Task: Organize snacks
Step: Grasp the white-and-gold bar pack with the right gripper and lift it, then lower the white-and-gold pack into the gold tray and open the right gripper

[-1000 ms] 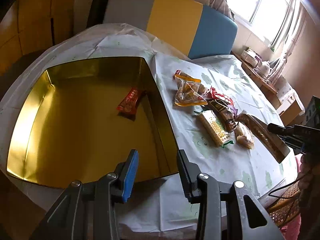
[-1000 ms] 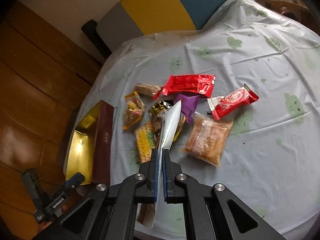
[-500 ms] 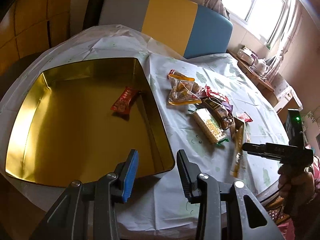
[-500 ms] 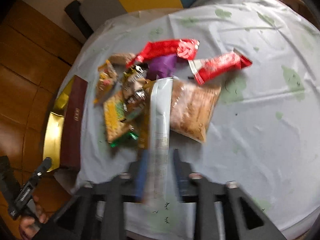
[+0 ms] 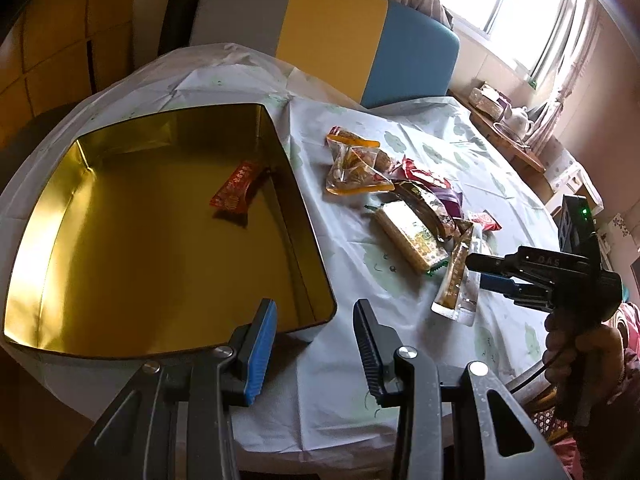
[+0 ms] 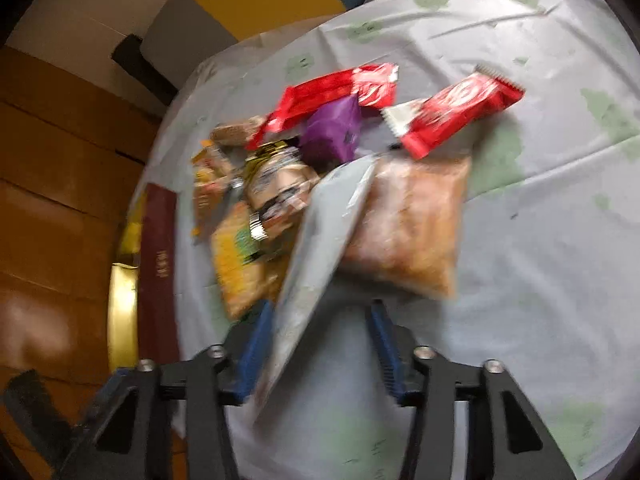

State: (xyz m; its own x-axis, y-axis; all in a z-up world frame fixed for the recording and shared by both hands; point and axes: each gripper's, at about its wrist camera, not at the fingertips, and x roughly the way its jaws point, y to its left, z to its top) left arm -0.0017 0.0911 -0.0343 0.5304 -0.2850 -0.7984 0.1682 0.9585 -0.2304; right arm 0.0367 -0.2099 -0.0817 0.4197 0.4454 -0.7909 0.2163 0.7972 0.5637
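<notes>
A gold tin [image 5: 140, 264] stands open on the left of the table with one red packet [image 5: 234, 190] inside. My left gripper [image 5: 314, 308] hangs open over the tin's near right corner, nothing between its fingers. A heap of snacks lies to the right: a clear bag with orange edges [image 5: 356, 164], a yellow-green cracker pack [image 5: 412, 236], two red wrappers [image 6: 332, 92] [image 6: 456, 112], a purple one [image 6: 332, 132] and a brown biscuit bag [image 6: 408, 224]. My right gripper [image 6: 320, 312] [image 5: 478, 270] has its jaws apart. A long silver-backed packet [image 6: 320, 240] [image 5: 454, 280] stands between them, leaning on the left pad, its lower end on the cloth.
A white cloth with green prints [image 5: 400, 128] covers the round table. A chair with a grey, yellow and blue back [image 5: 320, 40] stands behind it. A side table with a teapot [image 5: 520, 118] is at the far right. A person's hand [image 5: 576, 344] holds the right gripper.
My right gripper sank toward the table and its jaws went from shut on the long packet to apart; the packet now tilts between them. The left gripper kept still.
</notes>
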